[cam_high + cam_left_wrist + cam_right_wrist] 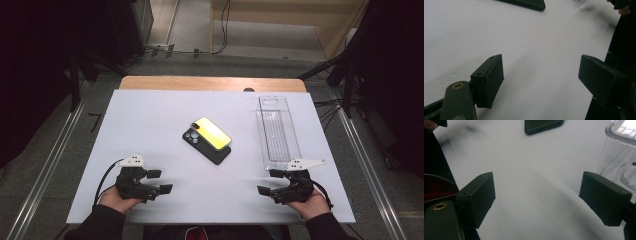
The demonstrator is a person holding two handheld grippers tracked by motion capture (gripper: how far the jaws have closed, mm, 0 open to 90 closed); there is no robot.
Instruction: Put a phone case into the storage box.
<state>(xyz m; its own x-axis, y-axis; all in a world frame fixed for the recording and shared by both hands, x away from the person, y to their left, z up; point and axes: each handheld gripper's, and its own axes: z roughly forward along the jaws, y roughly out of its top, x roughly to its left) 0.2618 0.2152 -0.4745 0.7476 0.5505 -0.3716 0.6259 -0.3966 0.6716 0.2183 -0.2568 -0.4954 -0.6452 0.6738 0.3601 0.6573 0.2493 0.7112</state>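
At the near edge of the white table [150, 110], the person's two hands rest low on the surface, each with a black two-jaw tool. The left gripper [161, 181] sits near the left corner, its jaws pointing right toward the middle of the table; in the left gripper view its jaws stand wide apart over bare white tabletop with nothing between them. The right gripper [268, 183] sits near the right corner, its jaws pointing left; in the right gripper view its jaws [537, 200] also stand apart with only tabletop between them, holding nothing. Just beyond the right gripper, the near end of a clear plastic tray [278, 131] lies close to its grey plate, and the tray runs lengthwise away toward the far edge on the right side of the table. Farther in, near the middle of the table and well apart from both grippers, lies a dark phone [206, 144] at a slant, with a yellow phone [212, 133] stacked on top of it, leaving the dark one's camera end and lower edge uncovered.
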